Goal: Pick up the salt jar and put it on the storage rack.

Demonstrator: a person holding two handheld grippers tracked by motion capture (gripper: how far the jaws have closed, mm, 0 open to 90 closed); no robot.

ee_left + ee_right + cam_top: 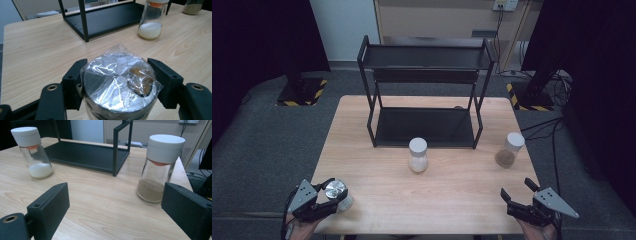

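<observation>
- Grey carpet surrounds a pale wooden table (pixel 377 195) with a black two-tier metal rack (pixel 424 92) standing at its far side.
- At the near left corner stands a jar with a silver metal lid under crinkled clear film (pixel 337 192), upright on the tabletop.
- The left gripper (pixel 326 192) clamps that jar: in the left gripper view its two black jaws press against opposite sides of the film-covered lid (pixel 118 82).
- The right gripper (pixel 517 189) hovers at the near right corner, jaws spread wide with nothing between them.
- A clear glass shaker with a white cap and white powder (pixel 417 155) stands just in front of the rack, mid-table.
- A clear glass shaker with a white cap and brown powder (pixel 510 149) stands near the right edge, ahead of the right gripper and well apart from it.
</observation>
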